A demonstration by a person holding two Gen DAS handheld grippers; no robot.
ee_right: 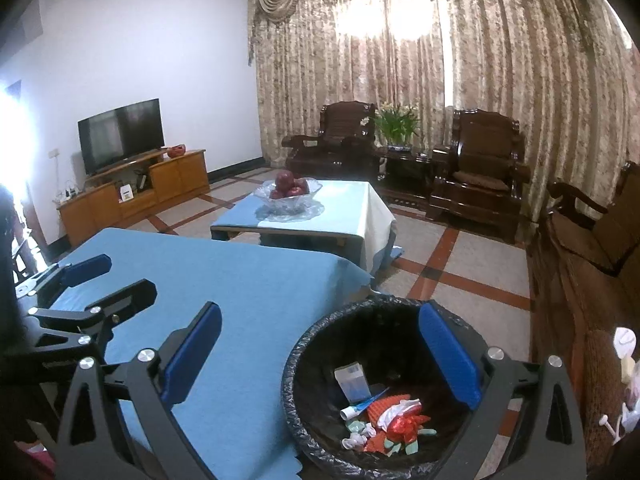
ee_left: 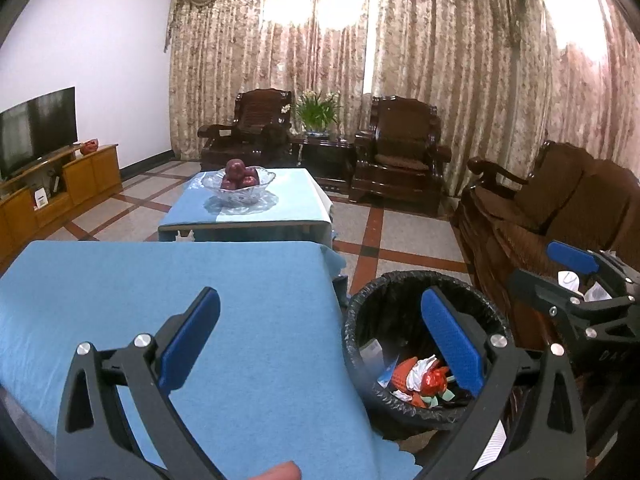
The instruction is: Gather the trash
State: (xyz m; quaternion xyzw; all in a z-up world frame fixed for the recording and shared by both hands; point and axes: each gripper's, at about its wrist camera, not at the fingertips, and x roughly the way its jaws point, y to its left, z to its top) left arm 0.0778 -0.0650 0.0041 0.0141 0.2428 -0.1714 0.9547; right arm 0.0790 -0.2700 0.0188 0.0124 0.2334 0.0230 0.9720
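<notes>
A round bin with a black liner (ee_left: 400, 278) (ee_right: 289, 392) stands on the floor by the right edge of the blue-clothed table (ee_left: 160, 280) (ee_right: 224, 276). Crumpled trash (ee_left: 420, 376) (ee_right: 384, 420) lies in its bottom: red and orange wrappers, white paper, a small box, a tube. My left gripper (ee_left: 320, 340) (ee_right: 104, 280) is open and empty, spanning the table's right edge and the bin. My right gripper (ee_right: 320, 356) (ee_left: 560, 276) is open and empty too, its right finger over the bin mouth. No trash shows on the table.
A second low table carries a glass bowl of red apples (ee_left: 240, 180) (ee_right: 288, 192). A brown sofa (ee_left: 560, 208) runs along the right, with small white items (ee_right: 624, 344) on it. Dark armchairs (ee_left: 400, 148), a TV stand (ee_right: 136, 192) and tiled floor (ee_left: 416, 236) lie beyond.
</notes>
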